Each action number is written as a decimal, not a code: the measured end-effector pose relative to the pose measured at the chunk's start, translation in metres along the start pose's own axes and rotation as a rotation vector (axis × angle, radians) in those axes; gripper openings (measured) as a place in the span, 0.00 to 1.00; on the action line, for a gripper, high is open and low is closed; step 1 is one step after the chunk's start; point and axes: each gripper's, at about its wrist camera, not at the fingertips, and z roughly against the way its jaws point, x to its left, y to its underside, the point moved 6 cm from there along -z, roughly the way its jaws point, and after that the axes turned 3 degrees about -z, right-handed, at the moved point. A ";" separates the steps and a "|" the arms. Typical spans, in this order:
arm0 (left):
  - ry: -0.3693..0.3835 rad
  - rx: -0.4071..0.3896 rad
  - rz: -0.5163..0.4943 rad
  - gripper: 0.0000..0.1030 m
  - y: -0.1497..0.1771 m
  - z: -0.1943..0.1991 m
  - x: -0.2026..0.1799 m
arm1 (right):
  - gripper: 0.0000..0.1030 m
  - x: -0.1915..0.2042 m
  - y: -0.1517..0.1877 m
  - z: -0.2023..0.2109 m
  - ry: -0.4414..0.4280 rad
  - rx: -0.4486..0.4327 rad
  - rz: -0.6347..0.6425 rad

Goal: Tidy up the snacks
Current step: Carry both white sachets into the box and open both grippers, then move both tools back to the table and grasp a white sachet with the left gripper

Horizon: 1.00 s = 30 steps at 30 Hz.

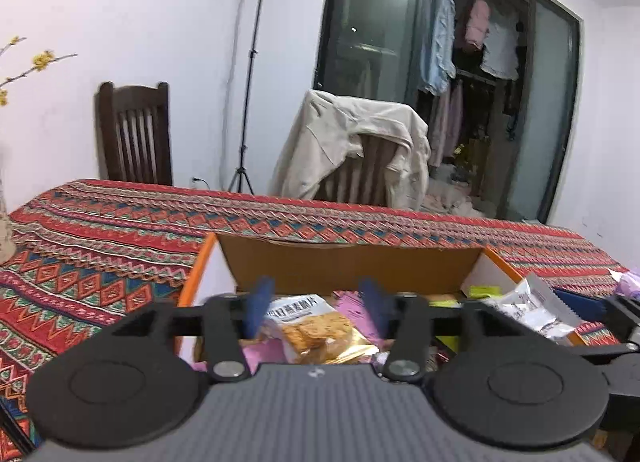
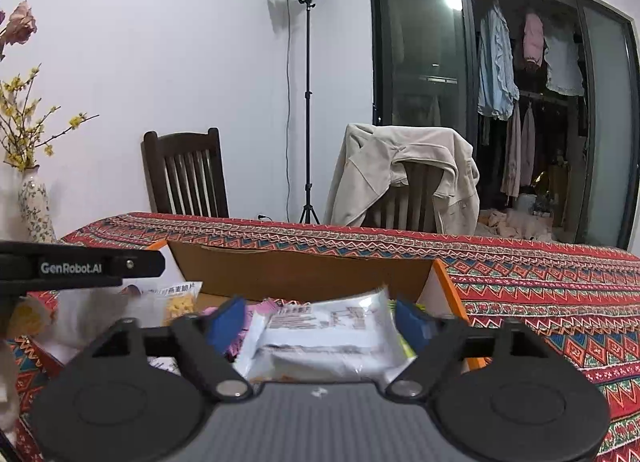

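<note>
Fingers on both tools are spread, nothing pinched. Left gripper hangs over the near-left part of the cardboard box, blue pads wide, with the oat-crisp packet lying straight ahead between them and a bit below. No contact visible; tips are motion-blurred, so cannot tell how close they are vertically.

Right gripper is also open, jaws wide, straddling the silver-white packet. That packet lies flat with its long axis running left-right across the gap, so it spans nearly the whole opening between the blue pads; whether either pad touches its ends, can't tell.

Box sits on the patterned tablecloth, orange-edged flaps folded out left and right. Inside: pink wrappers, yellow-green ones toward the right wall, both packets on top of the pile.

Key relation: each packet sits centred in its own gripper's opening, so neither hand needs to cross over. Oat-crisp packet is nearer the left tool, silver one nearer the right. Judgement: the silver packet's crosswise lie makes an end-to-end squeeze likely to buckle it; turning the wrist to grip across its short width looks safer. Oat-crisp packet is puffy and crinkly, may slip.

Background: dark wooden chair, jacket over a second chair, light stand, flower vase.
</note>
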 end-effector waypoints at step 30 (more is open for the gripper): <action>-0.029 -0.103 0.044 1.00 -0.024 0.062 0.005 | 1.00 0.012 -0.016 0.058 0.031 -0.037 -0.003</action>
